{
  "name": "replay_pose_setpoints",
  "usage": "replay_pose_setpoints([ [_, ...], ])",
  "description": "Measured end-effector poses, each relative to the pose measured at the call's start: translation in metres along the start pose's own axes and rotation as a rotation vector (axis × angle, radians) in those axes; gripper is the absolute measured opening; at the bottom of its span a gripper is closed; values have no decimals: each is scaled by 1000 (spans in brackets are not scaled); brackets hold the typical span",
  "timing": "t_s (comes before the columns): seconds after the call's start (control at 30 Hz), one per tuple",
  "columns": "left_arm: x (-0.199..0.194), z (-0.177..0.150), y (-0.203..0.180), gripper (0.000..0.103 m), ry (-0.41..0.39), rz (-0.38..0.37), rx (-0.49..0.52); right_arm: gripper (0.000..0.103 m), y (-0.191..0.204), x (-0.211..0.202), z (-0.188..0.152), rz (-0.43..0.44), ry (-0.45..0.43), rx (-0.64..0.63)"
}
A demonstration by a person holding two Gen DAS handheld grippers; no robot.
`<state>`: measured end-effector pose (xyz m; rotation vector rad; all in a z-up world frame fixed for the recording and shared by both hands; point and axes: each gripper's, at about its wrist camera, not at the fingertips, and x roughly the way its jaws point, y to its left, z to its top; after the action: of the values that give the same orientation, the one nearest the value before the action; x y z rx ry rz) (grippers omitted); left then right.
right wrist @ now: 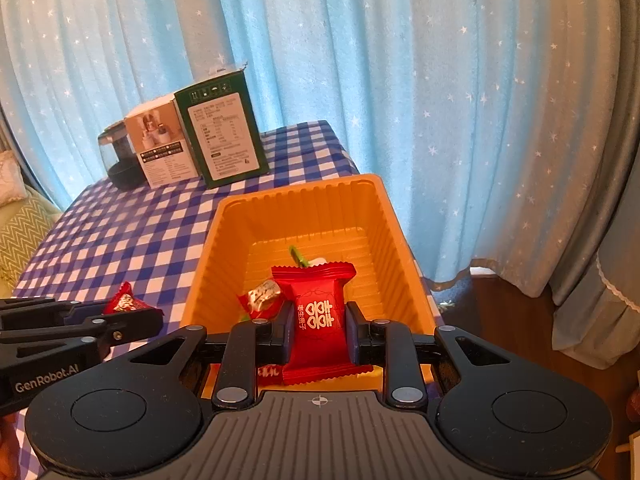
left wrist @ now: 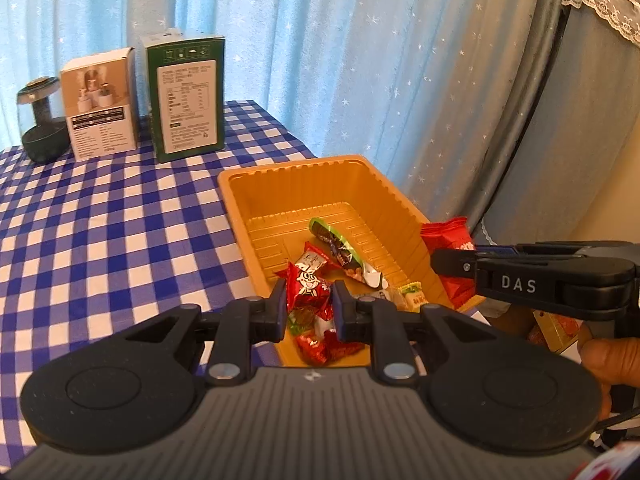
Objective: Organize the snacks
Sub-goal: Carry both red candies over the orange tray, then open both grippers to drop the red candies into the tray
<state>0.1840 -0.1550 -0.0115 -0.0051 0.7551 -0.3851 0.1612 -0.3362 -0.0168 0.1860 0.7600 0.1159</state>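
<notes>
Here, both jaws hold wrapped snacks above the orange tray (right wrist: 304, 200).

Left gripper (left wrist: 310, 300): jaws closed on a small red candy (left wrist: 308, 286) with a cartoon face. Right gripper (right wrist: 318, 334): jaws clamped on a flat red packet (right wrist: 318, 300) with crimped ends and white characters. Several wrapped sweets lie inside the tray, which sits at the edge of the checked surface (left wrist: 100, 220). Likely risk: the glossy, crinkled wrappers may slip, or an early release may drop a piece outside the tray.
</notes>
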Motion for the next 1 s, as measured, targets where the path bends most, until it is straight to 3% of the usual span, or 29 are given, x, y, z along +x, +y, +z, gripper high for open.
replay_pose_setpoints([
  [0.8, 64, 20, -6, 20, 54, -30, 44, 26, -14, 37, 19, -10, 22, 6],
  [1.0, 73, 18, -3, 30, 53, -35, 39, 26, -13, 39, 17, -14, 27, 13],
])
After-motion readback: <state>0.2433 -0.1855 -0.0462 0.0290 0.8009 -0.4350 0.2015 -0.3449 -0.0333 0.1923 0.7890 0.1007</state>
